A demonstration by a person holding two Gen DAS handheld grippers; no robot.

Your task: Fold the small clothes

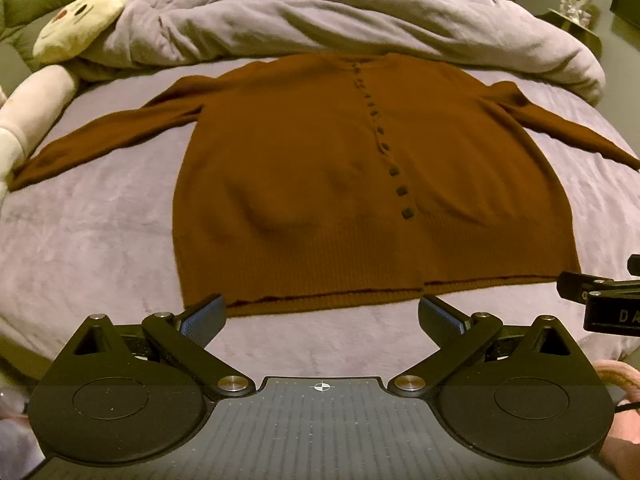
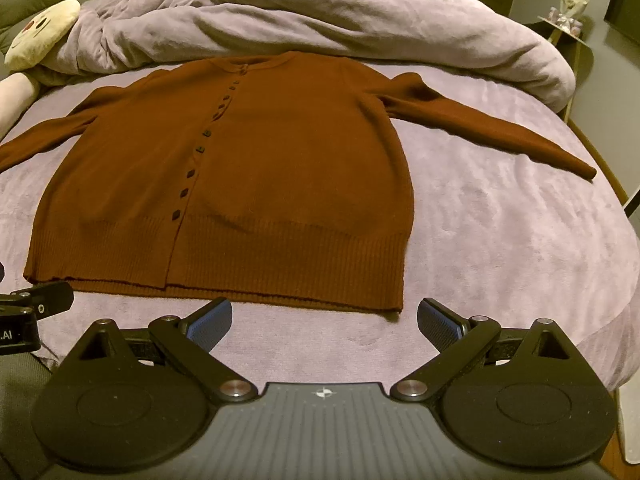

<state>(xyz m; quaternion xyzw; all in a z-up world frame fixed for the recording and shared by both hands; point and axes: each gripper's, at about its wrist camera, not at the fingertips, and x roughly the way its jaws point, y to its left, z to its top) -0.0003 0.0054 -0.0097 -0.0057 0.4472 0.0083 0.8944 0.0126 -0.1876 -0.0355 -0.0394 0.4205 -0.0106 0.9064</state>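
A rust-brown buttoned cardigan (image 1: 320,184) lies flat and face up on the bed, both sleeves spread out to the sides, its ribbed hem nearest me. The same cardigan (image 2: 248,184) fills the left and middle of the right wrist view. My left gripper (image 1: 320,316) hangs open just short of the hem's middle, nothing between its blue-padded fingers (image 1: 204,320). My right gripper (image 2: 325,320) is open too, just short of the hem's right corner, and empty. Each gripper's body shows at the edge of the other's view.
A lilac sheet (image 1: 100,240) covers the bed, and a bunched lilac duvet (image 1: 320,20) lies along its far side. A cream face-print pillow (image 1: 80,24) sits far left. A small side table (image 2: 568,28) stands far right. A hand (image 1: 616,384) shows at lower right.
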